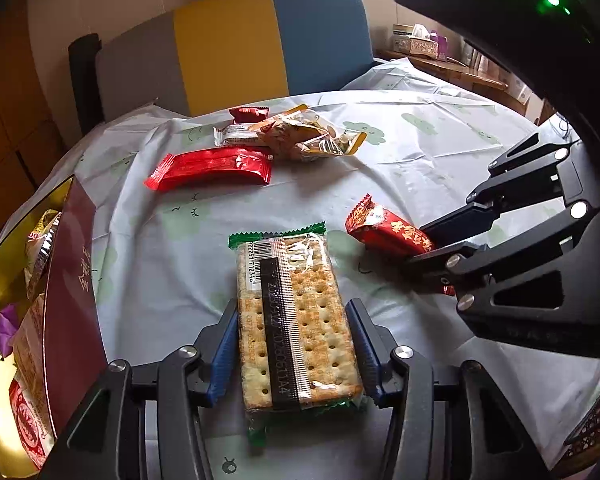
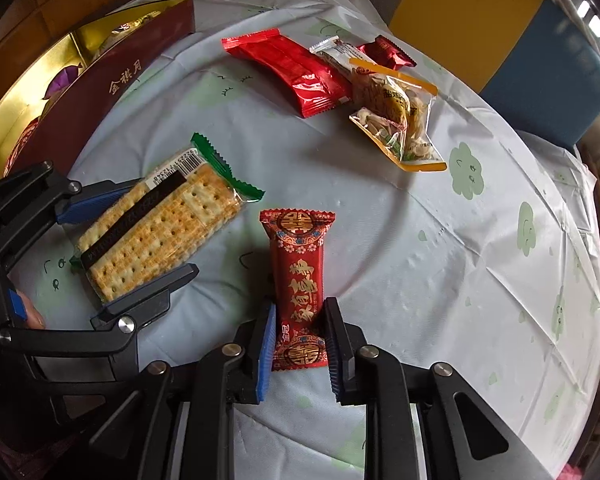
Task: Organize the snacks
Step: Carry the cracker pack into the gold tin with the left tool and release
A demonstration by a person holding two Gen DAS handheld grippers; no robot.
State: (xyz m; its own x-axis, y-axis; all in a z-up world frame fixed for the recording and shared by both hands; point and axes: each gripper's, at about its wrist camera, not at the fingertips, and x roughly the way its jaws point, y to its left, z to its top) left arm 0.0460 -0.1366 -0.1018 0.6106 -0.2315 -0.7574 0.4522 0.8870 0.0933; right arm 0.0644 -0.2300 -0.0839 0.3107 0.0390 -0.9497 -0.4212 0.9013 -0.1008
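1. Left gripper (image 1: 296, 354): fingers clamped on both long sides of the cracker pack (image 1: 296, 320), pack lying on the table (image 1: 420, 160).
2. Right gripper (image 2: 300, 344): fingers closed on the lower end of the red candy wrapper (image 2: 298, 284), just right of the crackers.
3. Maroon gift box (image 2: 112, 84) with a gold interior sits at the table's left edge, snacks inside.
4. Long red packet (image 2: 288, 70) and the clear nut bags (image 2: 396, 120) lie at the far side, touching.
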